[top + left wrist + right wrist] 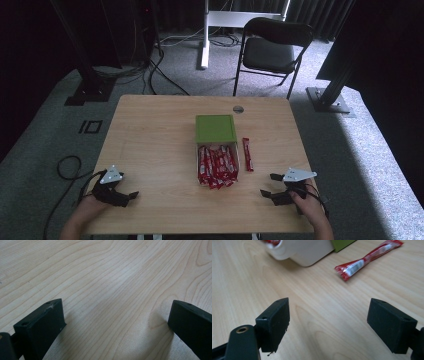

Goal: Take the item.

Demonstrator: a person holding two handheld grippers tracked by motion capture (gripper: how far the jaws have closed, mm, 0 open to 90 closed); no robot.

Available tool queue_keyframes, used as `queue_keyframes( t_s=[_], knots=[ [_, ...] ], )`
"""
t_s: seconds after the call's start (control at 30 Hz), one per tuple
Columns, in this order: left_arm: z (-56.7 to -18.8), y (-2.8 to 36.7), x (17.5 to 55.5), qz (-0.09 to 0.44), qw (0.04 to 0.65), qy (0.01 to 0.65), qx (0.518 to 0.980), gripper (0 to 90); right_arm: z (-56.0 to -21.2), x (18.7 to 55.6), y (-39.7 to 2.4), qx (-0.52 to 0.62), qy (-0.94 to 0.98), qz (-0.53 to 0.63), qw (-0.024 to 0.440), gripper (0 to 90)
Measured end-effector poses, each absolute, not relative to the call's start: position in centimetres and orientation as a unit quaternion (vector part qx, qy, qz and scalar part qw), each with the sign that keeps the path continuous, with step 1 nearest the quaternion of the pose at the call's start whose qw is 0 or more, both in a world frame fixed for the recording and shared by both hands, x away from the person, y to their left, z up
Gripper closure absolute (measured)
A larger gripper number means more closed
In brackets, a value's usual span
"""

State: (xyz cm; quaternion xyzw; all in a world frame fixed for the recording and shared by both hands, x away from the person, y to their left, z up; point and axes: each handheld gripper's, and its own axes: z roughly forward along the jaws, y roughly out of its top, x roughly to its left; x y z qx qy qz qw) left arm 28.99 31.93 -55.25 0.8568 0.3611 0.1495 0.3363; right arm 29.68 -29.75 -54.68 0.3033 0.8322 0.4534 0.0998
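In the high view, we saw a white box [218, 159] full of red packets [216, 166] in the middle of the tabletop [150, 140], its green lid [215, 128] just behind it. One loose red packet [247, 154] lay just beside the box, so we judged the packing almost done. The left hand-held gripper [131, 195] and right hand-held gripper [267, 186] rested near the front edge.

In the left gripper view, the jaws were spread wide over bare wood.

In the right gripper view, the jaws were also released, empty, and the loose packet [367, 261] lay ahead.
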Motion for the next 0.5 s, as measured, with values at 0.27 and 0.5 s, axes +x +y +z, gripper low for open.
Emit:
queue_keyframes(
  t_s=[0.27, 0.5],
  knots=[
    [-55.24, 31.93, 28.99, 0.149, 0.336, 0.361, 0.857, 1.6, -55.63, 29.28, -29.79, 0.28, 0.856, 0.427, 0.084, 14.0],
    [-55.25, 31.92, 28.98, 0.15, 0.336, 0.361, 0.857, 1.6, -55.77, 29.02, -29.43, 0.263, 0.871, 0.411, 0.061, 13.5]
  ],
)
